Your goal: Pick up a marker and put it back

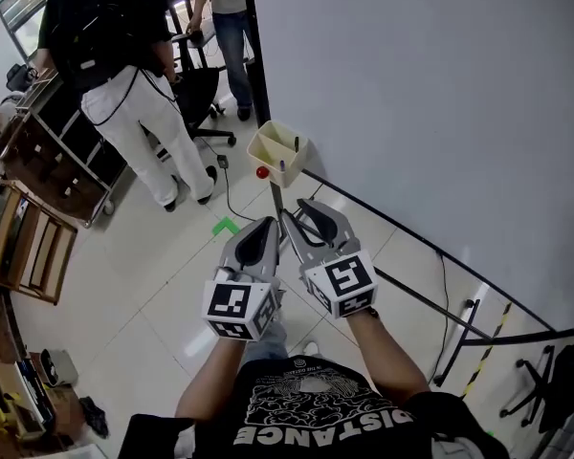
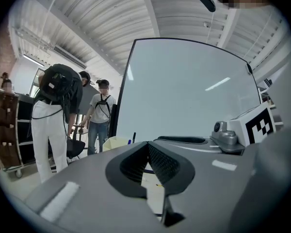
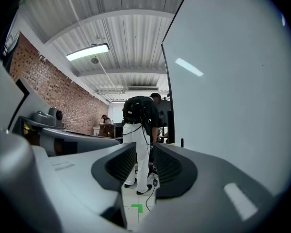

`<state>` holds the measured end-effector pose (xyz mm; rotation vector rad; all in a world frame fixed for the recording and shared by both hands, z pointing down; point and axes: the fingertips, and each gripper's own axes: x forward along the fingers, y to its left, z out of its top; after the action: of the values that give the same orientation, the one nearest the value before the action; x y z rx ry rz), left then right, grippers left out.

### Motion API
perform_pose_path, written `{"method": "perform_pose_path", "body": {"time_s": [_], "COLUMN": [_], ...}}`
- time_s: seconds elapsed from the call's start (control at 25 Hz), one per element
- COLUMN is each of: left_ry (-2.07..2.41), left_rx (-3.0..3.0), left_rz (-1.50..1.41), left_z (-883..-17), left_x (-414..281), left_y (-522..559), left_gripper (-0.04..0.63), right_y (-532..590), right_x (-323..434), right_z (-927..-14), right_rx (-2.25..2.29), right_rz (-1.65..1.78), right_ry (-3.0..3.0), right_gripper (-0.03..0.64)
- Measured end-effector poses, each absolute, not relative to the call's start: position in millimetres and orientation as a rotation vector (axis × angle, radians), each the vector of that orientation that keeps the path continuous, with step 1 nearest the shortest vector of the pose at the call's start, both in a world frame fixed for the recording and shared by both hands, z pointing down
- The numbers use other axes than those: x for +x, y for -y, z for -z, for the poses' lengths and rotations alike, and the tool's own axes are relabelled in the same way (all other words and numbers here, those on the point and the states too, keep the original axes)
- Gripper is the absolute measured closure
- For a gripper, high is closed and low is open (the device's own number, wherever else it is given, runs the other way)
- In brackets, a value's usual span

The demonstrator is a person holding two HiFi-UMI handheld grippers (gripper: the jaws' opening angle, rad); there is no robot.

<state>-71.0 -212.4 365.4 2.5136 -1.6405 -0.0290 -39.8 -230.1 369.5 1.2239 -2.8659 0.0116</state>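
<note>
A cream holder box (image 1: 278, 151) hangs at the whiteboard's (image 1: 430, 94) lower left corner, with a dark marker (image 1: 297, 144) standing in it and a red knob (image 1: 262, 172) just below. Both grippers are held up a short way in front of it. My left gripper (image 1: 267, 225) is shut, tips touching, with nothing in it. In the left gripper view the box (image 2: 115, 142) and a dark marker (image 2: 134, 137) lie beyond its jaws (image 2: 148, 144). My right gripper (image 1: 307, 205) is open and empty. Through its gap (image 3: 144, 147) I see only floor and a person.
A person in white trousers (image 1: 139, 122) stands left of the board beside an office chair (image 1: 199, 94); another stands behind. Wooden shelves (image 1: 33, 242) line the left. A green tape mark (image 1: 226, 226) is on the floor. The board's stand legs (image 1: 459, 328) and a cable run at the right.
</note>
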Motion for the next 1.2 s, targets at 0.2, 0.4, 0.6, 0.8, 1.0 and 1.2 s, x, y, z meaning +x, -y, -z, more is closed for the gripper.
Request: {"method": "perform_pose_path", "body": {"time_s": [0.2,0.4,0.6,0.8,1.0,1.2], "left_ry": [1.63,1.625,1.6,1.595,1.584,1.577], "left_rx": [2.519,2.514,2.537,2.538,2.536,2.531], "left_rz": [0.026,0.03,0.024,0.02,0.01,0.001], "left_z": [-369.2,-368.9,-369.1,-369.4,-376.1,-379.9], "left_x": [-79.5,-87.6,-91.8,-99.8,-101.9,-104.6], "left_y": [237.7,266.6,291.0,306.2,321.4,330.3], "left_gripper": [0.589,0.589,0.589,0.589,0.589,0.589], "right_y": [259.4,288.9,316.5,333.5,350.2,360.2], "right_x": [-48.4,-54.7,-58.6,-66.5,-69.0,-74.5], "right_z": [-376.0,-383.7,-389.4,-395.7,-406.8,-414.3], "right_rx": [1.244,1.264,1.298,1.299,1.302,1.294], "right_rz": [-0.021,-0.022,-0.029,-0.033,-0.051,-0.06], "right_ry": [2.843,2.815,2.788,2.768,2.754,2.741], "right_gripper": [0.506,0.487,0.486,0.471,0.471,0.472]}}
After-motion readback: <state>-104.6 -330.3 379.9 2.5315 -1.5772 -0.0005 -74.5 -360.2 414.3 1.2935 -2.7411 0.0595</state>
